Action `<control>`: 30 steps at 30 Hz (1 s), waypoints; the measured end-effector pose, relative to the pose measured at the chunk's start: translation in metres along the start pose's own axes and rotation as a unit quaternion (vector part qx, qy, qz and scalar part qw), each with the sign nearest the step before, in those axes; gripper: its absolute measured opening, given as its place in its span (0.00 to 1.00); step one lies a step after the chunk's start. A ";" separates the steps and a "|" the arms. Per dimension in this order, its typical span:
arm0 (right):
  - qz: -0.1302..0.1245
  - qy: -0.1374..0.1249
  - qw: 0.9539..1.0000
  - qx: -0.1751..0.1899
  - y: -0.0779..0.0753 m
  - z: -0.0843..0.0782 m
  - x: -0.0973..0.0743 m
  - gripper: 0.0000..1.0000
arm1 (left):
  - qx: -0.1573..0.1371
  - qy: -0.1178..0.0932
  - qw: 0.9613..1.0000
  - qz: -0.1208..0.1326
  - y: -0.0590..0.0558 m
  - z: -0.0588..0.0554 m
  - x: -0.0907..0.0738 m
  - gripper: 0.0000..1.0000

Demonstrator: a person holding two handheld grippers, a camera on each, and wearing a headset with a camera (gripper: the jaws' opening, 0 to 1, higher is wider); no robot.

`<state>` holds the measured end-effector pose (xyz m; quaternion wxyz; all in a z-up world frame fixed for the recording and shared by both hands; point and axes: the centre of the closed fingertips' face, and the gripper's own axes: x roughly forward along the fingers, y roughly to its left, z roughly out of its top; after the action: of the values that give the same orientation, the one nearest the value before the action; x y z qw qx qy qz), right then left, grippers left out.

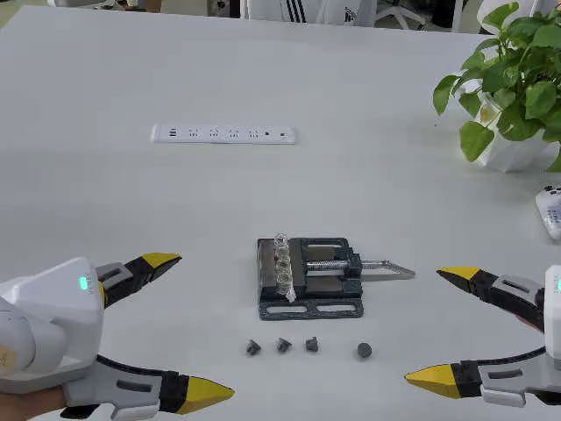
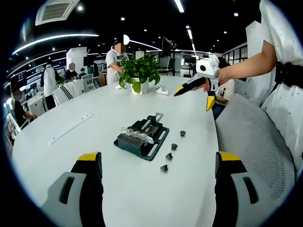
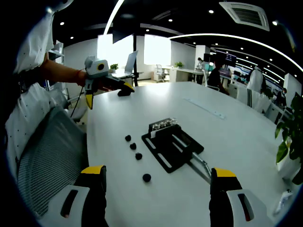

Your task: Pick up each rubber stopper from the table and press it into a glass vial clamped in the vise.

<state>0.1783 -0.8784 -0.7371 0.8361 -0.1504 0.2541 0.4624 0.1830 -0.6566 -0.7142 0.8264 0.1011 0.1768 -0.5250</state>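
Left tongs (image 1: pixel 202 324) and right tongs (image 1: pixel 425 325) gape wide. Between them lie four dark-grey rubber stoppers (image 1: pixel 283 346), with the black metal vise (image 1: pixel 324 285) just beyond and a white power strip (image 1: pixel 223 134) farther off.

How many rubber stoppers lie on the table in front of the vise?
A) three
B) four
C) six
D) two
B: four dark stoppers lie in a row on the table in front of the vise. In the head view, three sit close together and the fourth lies apart to the right.
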 end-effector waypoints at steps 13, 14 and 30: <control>0.000 0.004 1.000 -0.001 0.000 -0.002 -0.002 0.89 | 0.002 0.000 1.000 -0.003 -0.002 -0.001 0.003 0.99; -0.001 0.003 1.000 0.000 0.000 -0.001 -0.002 0.89 | 0.002 0.000 1.000 -0.004 -0.002 -0.001 0.003 0.99; 0.006 0.012 1.000 -0.004 0.002 -0.003 -0.001 0.87 | -0.001 0.000 1.000 -0.003 -0.002 -0.004 0.002 0.99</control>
<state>0.1758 -0.8792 -0.7391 0.8297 -0.1577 0.2627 0.4665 0.1820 -0.6581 -0.7184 0.8248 0.0999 0.1772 -0.5275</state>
